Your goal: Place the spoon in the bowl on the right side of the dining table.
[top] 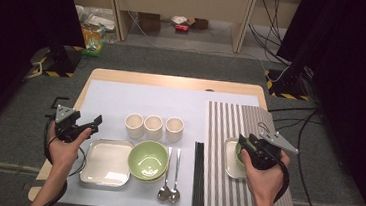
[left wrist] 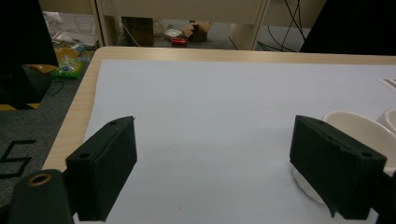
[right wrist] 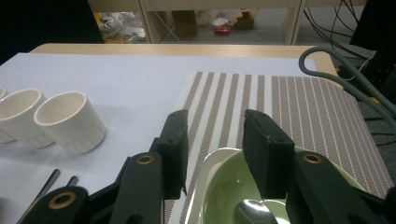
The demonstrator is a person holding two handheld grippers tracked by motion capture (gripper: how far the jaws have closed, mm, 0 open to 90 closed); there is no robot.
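Ahead of the jaws, past the far edge of the wooden table [top: 173,80], grey carpet [top: 190,58] runs to pale wooden furniture [top: 179,2] with open floor beneath it, where small boxes [top: 188,22] and a red item [top: 181,28] lie. Ahead and to the left, plastic bags [top: 94,30] are heaped by a black stand base [top: 57,59] edged in yellow-black tape. Ahead right, black cables [top: 271,20] hang from a wall socket. Dark curtains [top: 354,73] flank both sides.
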